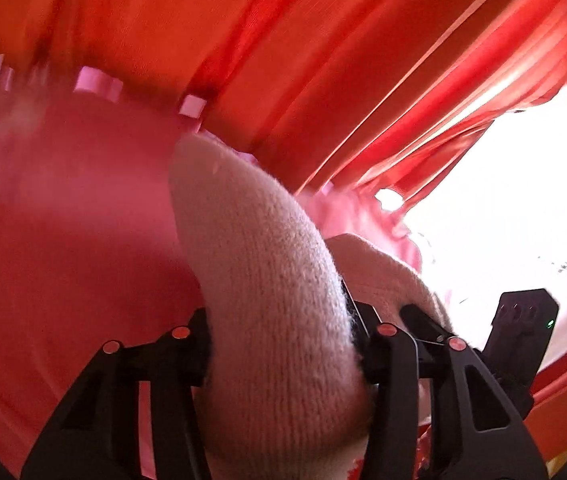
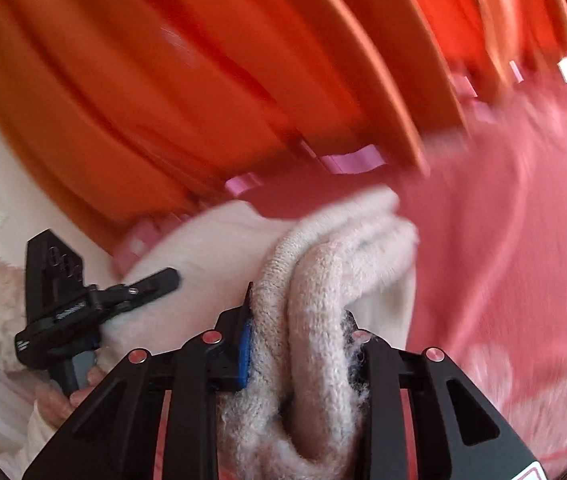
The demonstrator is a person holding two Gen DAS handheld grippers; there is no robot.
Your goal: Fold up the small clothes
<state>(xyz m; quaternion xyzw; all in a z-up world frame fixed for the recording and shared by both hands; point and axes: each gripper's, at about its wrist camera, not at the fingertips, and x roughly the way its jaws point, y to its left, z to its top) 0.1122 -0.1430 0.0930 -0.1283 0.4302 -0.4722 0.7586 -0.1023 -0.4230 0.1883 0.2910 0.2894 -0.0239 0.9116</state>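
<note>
Both tongs (image 1: 283,344) (image 2: 295,340) clamped on knit garment (image 1: 259,280)

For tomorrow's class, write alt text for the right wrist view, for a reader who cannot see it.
The right gripper is shut on a cream knitted garment, bunched between its black fingers. Behind lie pink fabric and an orange curtain; the left gripper shows at left.

No readable text, labels, brands or numbers appear in either view. A small red-edged sticker (image 2: 533,473) at the right wrist view's bottom corner is too cropped to read.
</note>
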